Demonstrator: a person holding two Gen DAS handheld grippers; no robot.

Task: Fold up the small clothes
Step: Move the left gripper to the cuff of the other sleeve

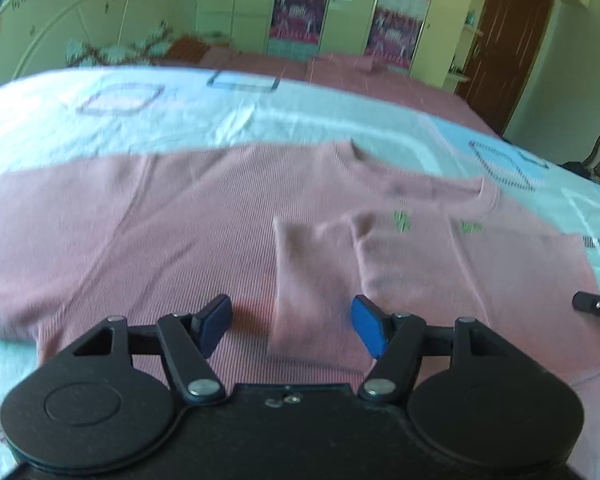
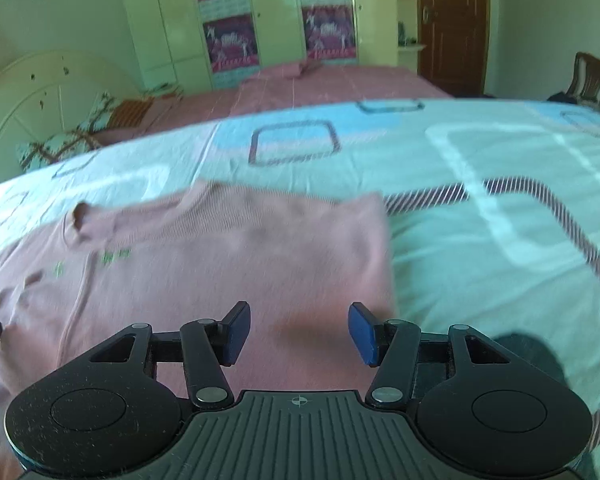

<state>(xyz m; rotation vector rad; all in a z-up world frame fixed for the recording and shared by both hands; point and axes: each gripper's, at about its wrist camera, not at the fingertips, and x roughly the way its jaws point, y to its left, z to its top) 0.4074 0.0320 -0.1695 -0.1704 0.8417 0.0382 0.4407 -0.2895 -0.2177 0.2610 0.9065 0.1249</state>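
A pink ribbed shirt (image 1: 204, 216) lies flat on the bed, neckline away from me, with small green marks on the chest. One sleeve (image 1: 300, 280) is folded in over the body. My left gripper (image 1: 294, 326) is open and empty just above the shirt, its jaws on either side of the folded sleeve. In the right wrist view the same shirt (image 2: 220, 256) shows its right part folded in, with a straight edge on the right. My right gripper (image 2: 298, 330) is open and empty over that folded part. Its tip shows in the left wrist view (image 1: 594, 304).
The shirt lies on a light blue bedsheet (image 2: 480, 216) with square patterns. A pink bedspread (image 2: 320, 84) covers the far side. A white headboard (image 2: 32, 100), pillows, a wardrobe (image 2: 260, 12), a brown door (image 2: 450, 20) and a wooden chair (image 2: 590, 76) stand beyond.
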